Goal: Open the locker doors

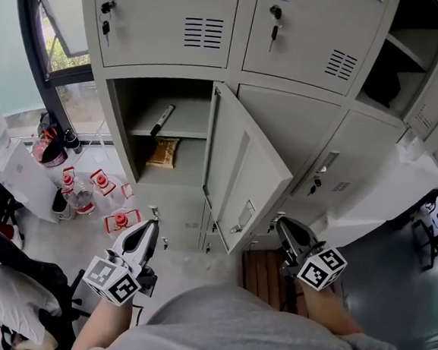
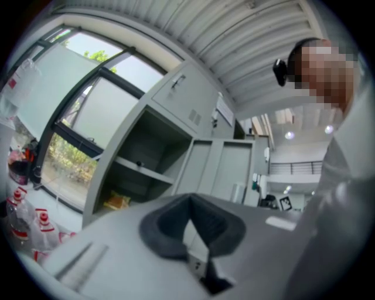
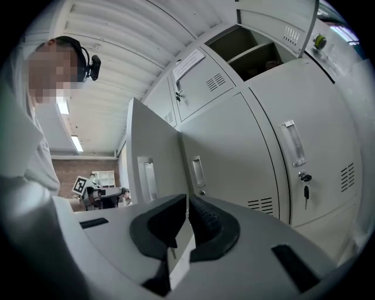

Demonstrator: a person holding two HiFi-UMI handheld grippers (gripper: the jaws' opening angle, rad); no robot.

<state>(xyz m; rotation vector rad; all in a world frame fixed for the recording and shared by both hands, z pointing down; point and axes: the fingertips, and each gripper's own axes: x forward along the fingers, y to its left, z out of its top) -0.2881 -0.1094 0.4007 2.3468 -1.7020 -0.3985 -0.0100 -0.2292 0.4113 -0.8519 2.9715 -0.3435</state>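
The grey lockers fill the head view. The lower left locker's door (image 1: 250, 165) (image 3: 153, 170) stands swung out; a shelf with a black marker (image 1: 161, 120) and a yellow packet (image 1: 162, 152) shows inside. The middle door (image 1: 284, 123) (image 3: 234, 152) and the right door (image 1: 357, 160) (image 3: 316, 117) are closed. My right gripper (image 1: 281, 224) (image 3: 187, 205) points level at the middle door's lock (image 3: 202, 192), its jaws closed on what looks like the key there. My left gripper (image 1: 151, 224) (image 2: 190, 202) hangs shut and empty, well short of the open locker (image 2: 146, 158).
An upper right locker (image 1: 413, 50) (image 3: 246, 53) is open too. Red-capped bottles (image 1: 96, 190) stand on the floor by the window (image 1: 56, 34). A dark chair (image 1: 14, 251) and a seated person are at lower left. A wooden slat mat (image 1: 267, 277) lies underfoot.
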